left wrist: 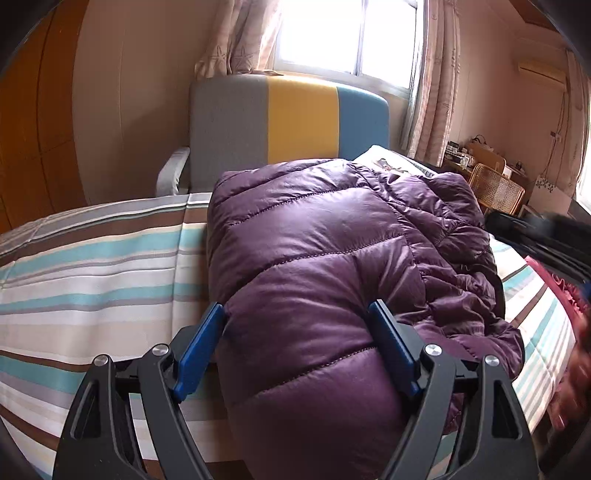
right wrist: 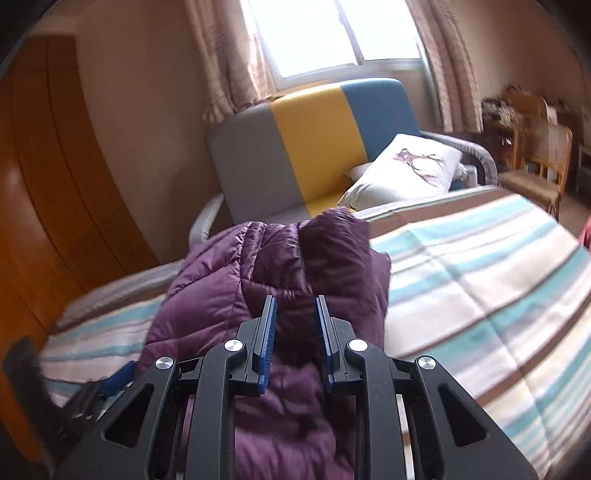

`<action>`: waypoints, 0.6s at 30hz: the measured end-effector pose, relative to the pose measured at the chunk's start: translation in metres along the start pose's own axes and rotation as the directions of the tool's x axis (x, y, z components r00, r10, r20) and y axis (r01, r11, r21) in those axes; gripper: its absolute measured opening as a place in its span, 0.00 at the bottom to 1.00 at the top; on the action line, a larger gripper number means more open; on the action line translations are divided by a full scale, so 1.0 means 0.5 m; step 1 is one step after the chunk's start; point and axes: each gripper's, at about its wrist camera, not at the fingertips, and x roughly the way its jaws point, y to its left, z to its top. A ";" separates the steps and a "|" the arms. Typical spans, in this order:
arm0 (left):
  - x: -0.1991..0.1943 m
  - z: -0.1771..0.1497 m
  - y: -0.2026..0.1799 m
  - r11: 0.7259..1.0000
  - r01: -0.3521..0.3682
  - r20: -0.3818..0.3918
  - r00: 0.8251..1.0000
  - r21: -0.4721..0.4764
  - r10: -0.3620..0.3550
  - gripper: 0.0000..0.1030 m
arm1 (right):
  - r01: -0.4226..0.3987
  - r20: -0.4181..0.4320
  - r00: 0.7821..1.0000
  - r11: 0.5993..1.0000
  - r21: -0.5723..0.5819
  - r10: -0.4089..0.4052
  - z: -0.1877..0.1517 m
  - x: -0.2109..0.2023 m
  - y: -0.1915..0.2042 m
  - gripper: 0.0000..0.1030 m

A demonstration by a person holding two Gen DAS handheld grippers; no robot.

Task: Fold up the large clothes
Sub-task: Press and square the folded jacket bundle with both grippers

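A purple quilted down jacket (left wrist: 317,258) lies on the striped bedsheet (left wrist: 92,266). My left gripper (left wrist: 297,314) is open, its blue fingers on either side of the jacket's near bulging end. In the right wrist view my right gripper (right wrist: 294,306) is partly closed around a raised fold of the same jacket (right wrist: 280,266), which fills the gap between the blue pads and runs down under the gripper. The right view is blurred. The other gripper shows as a dark blurred shape with a blue pad at the lower left of the right wrist view (right wrist: 107,384).
A grey, yellow and blue sofa chair (left wrist: 295,122) stands beyond the bed under the window (left wrist: 343,33). A white printed pillow (right wrist: 406,170) lies on it. A wooden wardrobe (right wrist: 44,206) is on the left. A rattan chair (left wrist: 495,188) and cluttered desk are at the right.
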 end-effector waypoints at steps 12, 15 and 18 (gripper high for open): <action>0.031 -0.003 -0.008 1.000 0.016 -0.015 1.000 0.002 -0.016 0.84 | 0.132 -0.121 0.984 0.991 0.012 -0.129 -0.026 0.205 -0.091 0.20; 0.026 0.006 -0.005 0.999 0.039 -0.030 0.999 -0.023 -0.040 0.84 | 0.129 -0.113 0.986 0.991 0.026 -0.125 -0.036 0.203 -0.098 0.20; 0.020 0.045 0.014 0.991 0.075 -0.031 0.996 -0.110 -0.078 0.84 | 0.120 -0.120 0.986 0.992 0.044 -0.114 -0.033 0.205 -0.101 0.20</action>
